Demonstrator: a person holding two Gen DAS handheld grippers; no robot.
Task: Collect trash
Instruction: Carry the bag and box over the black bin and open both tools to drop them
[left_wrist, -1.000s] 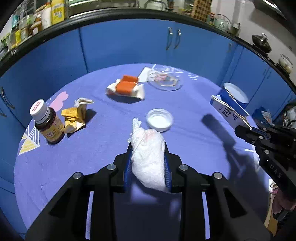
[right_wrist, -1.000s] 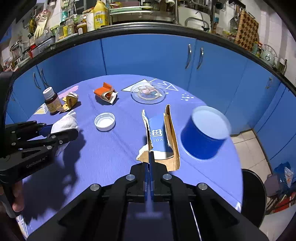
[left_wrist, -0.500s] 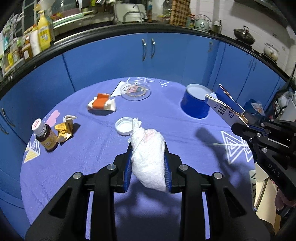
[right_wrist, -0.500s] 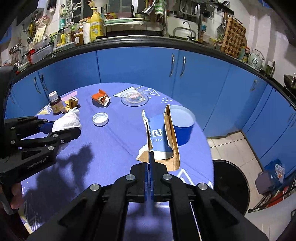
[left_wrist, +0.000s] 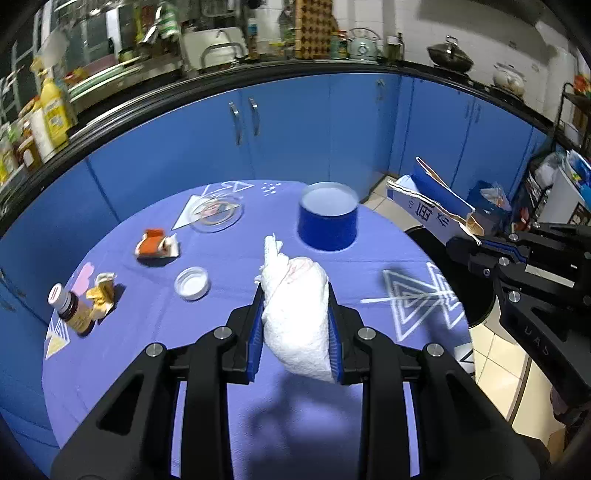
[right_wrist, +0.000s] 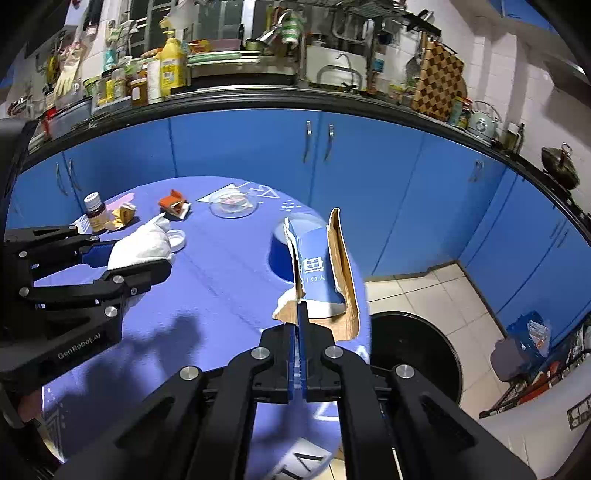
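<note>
Left gripper (left_wrist: 295, 310) clamped on a crumpled white paper towel (left_wrist: 295, 317), held above the round purple table (left_wrist: 147, 369), a blue tub (left_wrist: 328, 218) at twelve o'clock of it. Right gripper (right_wrist: 298, 314) closed tight on the lower edge of a torn blue carton (right_wrist: 317, 273), carried at the table's three o'clock rim, above a black round bin (right_wrist: 417, 354) on the tiled floor. Left on the cloth toward nine and ten o'clock: a white lid (left_wrist: 192, 282), an orange wrapper (left_wrist: 155, 245), a yellow wrapper (left_wrist: 101, 295), a brown bottle (left_wrist: 72, 314), a glass dish (left_wrist: 216, 212).
</note>
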